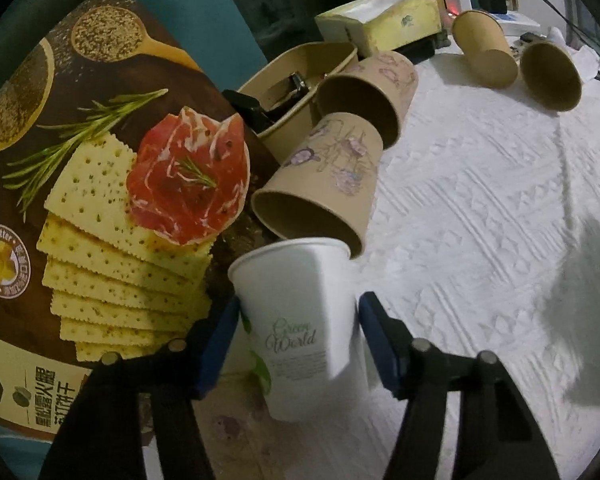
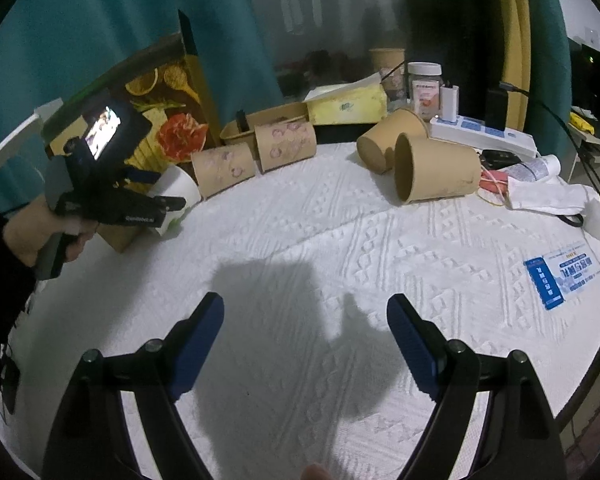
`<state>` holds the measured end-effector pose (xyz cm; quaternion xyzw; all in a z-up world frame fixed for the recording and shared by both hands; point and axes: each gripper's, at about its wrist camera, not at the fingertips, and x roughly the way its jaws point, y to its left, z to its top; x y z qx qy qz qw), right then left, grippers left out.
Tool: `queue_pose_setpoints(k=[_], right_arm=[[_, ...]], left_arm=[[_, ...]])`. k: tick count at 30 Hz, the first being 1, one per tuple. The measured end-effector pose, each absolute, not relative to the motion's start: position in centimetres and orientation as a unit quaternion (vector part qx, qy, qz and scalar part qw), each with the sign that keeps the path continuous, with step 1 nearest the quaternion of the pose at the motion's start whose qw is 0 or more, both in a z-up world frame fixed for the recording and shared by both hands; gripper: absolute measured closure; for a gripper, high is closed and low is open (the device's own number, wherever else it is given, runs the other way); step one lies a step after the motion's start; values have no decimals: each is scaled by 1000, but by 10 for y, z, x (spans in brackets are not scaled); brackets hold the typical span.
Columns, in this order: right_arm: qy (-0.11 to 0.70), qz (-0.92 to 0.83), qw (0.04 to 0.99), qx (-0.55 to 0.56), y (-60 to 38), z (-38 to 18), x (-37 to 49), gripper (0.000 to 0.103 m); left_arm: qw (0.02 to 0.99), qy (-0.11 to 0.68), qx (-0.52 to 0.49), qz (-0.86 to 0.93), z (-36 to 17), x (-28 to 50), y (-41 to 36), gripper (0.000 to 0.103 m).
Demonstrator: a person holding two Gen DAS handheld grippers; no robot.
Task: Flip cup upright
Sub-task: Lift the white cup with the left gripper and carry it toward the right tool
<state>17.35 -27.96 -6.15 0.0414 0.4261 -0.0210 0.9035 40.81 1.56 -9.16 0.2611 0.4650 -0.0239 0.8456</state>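
At my nine o'clock the cracker box (image 1: pixel 100 184) leans behind the cups. My left tongs (image 1: pixel 298 322) are clamped on the white paper cup (image 1: pixel 300 320), mouth tilted toward twelve, against a floral cup (image 1: pixel 324 184) lying on the white surface (image 1: pixel 480 220). It's gripped but not yet stood upright. My right tongs (image 2: pixel 305 344) hang apart, empty.

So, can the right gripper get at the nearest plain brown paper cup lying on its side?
Probably yes: the right gripper is open, and only bare white quilted cloth lies between it and the plain brown paper cup.
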Motion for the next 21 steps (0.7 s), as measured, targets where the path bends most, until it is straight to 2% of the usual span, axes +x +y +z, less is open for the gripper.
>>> queue_pose_setpoints(k=[9, 16, 21], right_arm=[[418, -28, 907, 45, -282, -55, 165, 21], [404, -28, 913, 44, -276, -41, 149, 21], [390, -28, 919, 50, -269, -30, 129, 21]], left_arm=[[857, 453, 244, -29, -69, 401, 12, 42], [868, 428, 247, -44, -36, 366, -5, 42], [894, 404, 182, -71, -7, 318, -5, 42]])
